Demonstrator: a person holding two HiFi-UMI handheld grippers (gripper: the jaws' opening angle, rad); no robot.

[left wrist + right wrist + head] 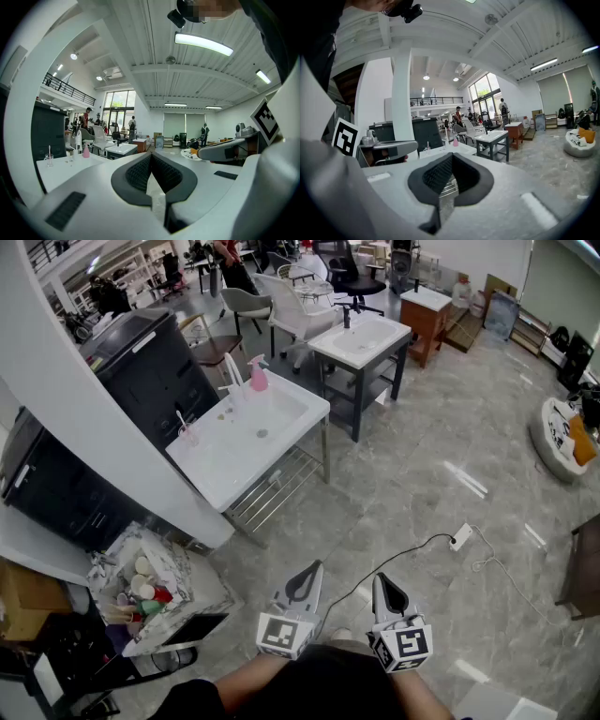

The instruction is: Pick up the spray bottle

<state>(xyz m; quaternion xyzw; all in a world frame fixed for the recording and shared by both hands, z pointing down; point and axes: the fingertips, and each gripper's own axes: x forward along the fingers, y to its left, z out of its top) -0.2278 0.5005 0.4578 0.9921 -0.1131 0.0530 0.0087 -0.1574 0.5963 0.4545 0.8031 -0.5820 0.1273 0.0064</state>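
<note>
The pink spray bottle [258, 374] stands at the far end of a white sink table [225, 465], near its tap. It also shows small and distant in the left gripper view [86, 151] and the right gripper view [455, 142]. My left gripper [307, 574] and right gripper [385, 585] are held side by side low in the head view, over the floor and well short of the table. Both point roughly level toward the table. Each has its jaw tips touching, with nothing between them: left [151, 157], right [451, 158].
A white column [103, 409] and a black cabinet [155, 362] flank the table on the left. A second sink table [361, 341] and chairs [291, 310] stand beyond. A cluttered cart [150, 592] sits at lower left. A power strip [459, 538] with its cable lies on the floor to the right.
</note>
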